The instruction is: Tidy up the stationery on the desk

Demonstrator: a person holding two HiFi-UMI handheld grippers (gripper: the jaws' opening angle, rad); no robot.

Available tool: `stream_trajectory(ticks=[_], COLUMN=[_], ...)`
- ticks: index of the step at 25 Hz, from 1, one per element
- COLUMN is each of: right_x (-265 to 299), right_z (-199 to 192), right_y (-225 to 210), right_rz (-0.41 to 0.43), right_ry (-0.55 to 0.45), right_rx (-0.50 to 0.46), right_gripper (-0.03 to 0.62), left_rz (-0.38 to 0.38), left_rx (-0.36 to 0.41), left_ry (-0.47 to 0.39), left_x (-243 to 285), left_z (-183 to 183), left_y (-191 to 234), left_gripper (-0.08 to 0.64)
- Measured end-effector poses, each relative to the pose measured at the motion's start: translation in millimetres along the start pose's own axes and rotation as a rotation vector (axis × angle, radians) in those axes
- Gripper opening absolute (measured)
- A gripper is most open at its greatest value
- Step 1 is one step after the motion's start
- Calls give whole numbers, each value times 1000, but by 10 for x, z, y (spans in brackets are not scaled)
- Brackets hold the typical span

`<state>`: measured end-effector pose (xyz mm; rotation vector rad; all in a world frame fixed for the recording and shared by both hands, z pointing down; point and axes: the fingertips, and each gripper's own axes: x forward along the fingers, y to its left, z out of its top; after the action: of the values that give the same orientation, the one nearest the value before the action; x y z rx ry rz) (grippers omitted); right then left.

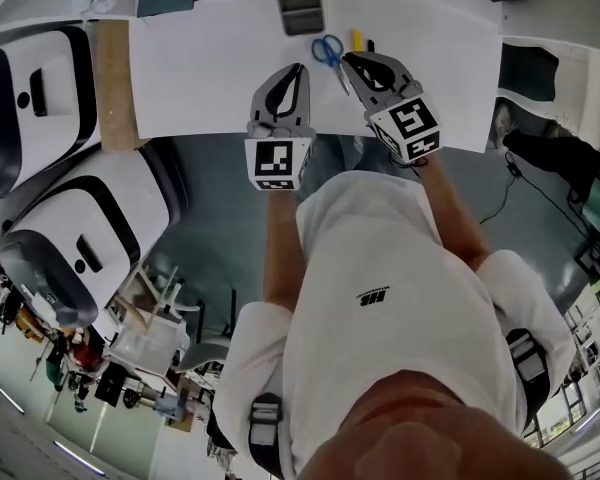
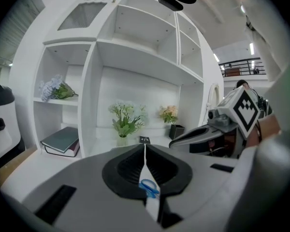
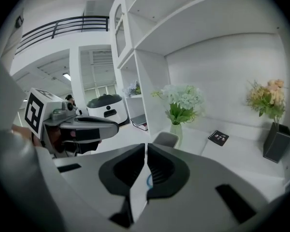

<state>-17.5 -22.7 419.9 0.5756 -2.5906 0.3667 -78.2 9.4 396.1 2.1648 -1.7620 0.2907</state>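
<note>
Both the left gripper [image 1: 296,68] and the right gripper [image 1: 348,58] are held with jaws closed together on nothing, side by side over the near edge of the white desk [image 1: 210,78]. The blue scissors [image 1: 328,50] are seen lying flat just beyond and between the tips, with a yellow pen [image 1: 357,40] beside them. Farther back a grey holder [image 1: 300,8] is placed; its contents cannot be made out. White shelves [image 2: 135,42] are set behind, with a vase [image 2: 125,122] and a book [image 2: 63,140]. Bare desktop is left to the scissors' left.
</note>
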Motion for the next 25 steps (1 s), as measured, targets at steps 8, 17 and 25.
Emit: stream_trajectory(ticks=[8, 17, 25], right_x=[319, 595, 807], right_z=[-176, -511, -806], right_y=[-133, -279, -257], right_rz=[-78, -150, -163], right_ry=[53, 128, 210], right_rx=[28, 79, 111], right_gripper=[-2, -1, 2], left_rz=[-80, -165, -228], left_rx=[-4, -3, 0], left_ry=[34, 94, 129], left_x=[239, 484, 620], left_z=[-165, -468, -642], left_y=[210, 325, 307], left_gripper=[0, 0, 0])
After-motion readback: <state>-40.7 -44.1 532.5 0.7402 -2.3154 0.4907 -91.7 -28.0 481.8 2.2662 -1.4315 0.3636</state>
